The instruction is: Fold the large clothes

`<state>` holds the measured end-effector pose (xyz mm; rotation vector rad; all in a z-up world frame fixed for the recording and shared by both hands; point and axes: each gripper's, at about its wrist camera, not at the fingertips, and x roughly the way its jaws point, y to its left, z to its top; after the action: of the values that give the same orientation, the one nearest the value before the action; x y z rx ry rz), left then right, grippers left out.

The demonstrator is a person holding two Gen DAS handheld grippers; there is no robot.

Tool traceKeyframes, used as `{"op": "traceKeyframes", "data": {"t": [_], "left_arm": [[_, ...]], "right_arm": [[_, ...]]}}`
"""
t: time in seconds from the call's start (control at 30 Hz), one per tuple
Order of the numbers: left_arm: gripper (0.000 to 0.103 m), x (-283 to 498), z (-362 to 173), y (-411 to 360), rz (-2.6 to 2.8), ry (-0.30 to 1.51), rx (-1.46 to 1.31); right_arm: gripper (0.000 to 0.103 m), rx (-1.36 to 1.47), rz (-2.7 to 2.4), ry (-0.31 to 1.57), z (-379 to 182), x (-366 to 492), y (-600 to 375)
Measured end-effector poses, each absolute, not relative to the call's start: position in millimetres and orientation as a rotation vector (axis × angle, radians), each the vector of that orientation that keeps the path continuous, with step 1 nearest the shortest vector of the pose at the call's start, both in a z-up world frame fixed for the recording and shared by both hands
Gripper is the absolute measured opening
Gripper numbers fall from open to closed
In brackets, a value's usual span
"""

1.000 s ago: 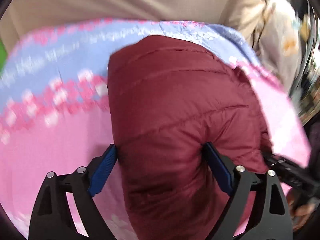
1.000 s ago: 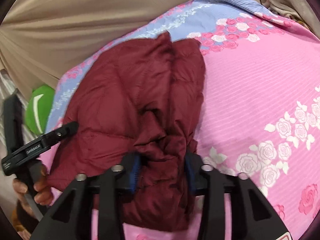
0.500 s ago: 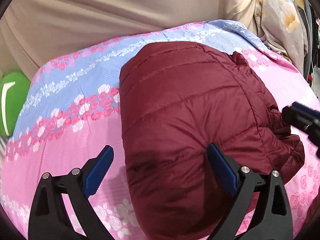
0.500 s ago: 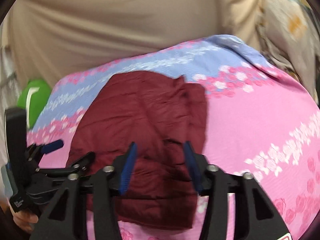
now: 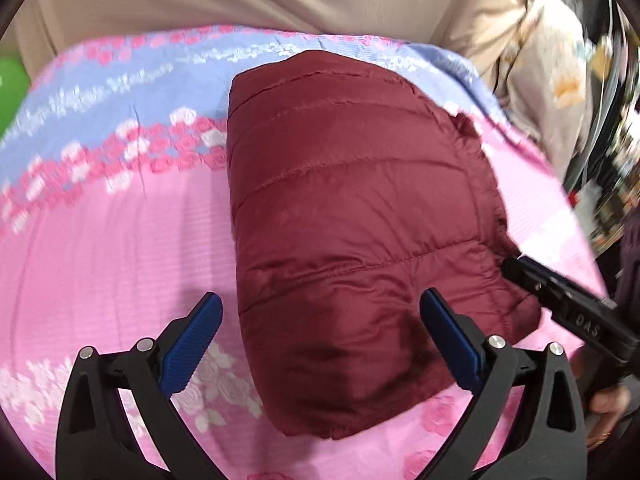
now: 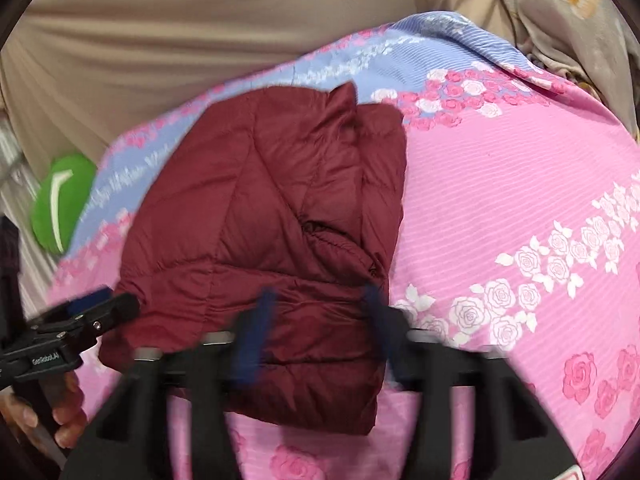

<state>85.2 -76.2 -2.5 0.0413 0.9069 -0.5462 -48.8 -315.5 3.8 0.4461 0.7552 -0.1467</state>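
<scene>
The left black two-finger gripper with blue ribbed pads is nearest in the left wrist view. Its jaws stand wide apart and released, one pad over the sheet, the other over the near part of the jacket. Whether that pad touches the fabric cannot be told.

The right black two-finger gripper with blue pads, blurred in its own view, also has its jaws spread and grips nothing. Its fingers straddle the near edge of the jacket. In the left wrist view its black body appears at the jacket's right edge, with a fingertip just beside or touching the cloth; which one cannot be told.

The folded dark red quilted puffer jacket lies as a compact bundle on the pink bedsheet printed with roses. From the right wrist view the jacket shows layered folds and a raised point at its far edge. The left gripper is seen at the jacket's left near corner.

Farther on, the sheet changes to a blue floral band. A green rounded object with a white stripe sits beyond the sheet's left edge. A beige draped cloth closes the background, with a pale flowered fabric at the far right.
</scene>
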Motion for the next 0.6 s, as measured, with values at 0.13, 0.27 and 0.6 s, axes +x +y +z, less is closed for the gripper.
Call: {"op": "traceKeyframes", "data": {"t": [0.13, 0.27, 0.6], "left_arm": [[0.098, 106, -8, -67, -0.547, 0.958, -0.043], [0.098, 124, -24, -70, -0.572, 1.019, -0.066], [0.098, 134, -29, -99, -0.577, 1.024, -0.019]], "right_arm": [[0.073, 0.448, -0.195, 0.772, 2, -47, -323], [0.074, 0.566, -0.107, 0.840, -19, -33, -335], [0.082, 0.674, -0.004, 0.861, -33, -3, -349]]}}
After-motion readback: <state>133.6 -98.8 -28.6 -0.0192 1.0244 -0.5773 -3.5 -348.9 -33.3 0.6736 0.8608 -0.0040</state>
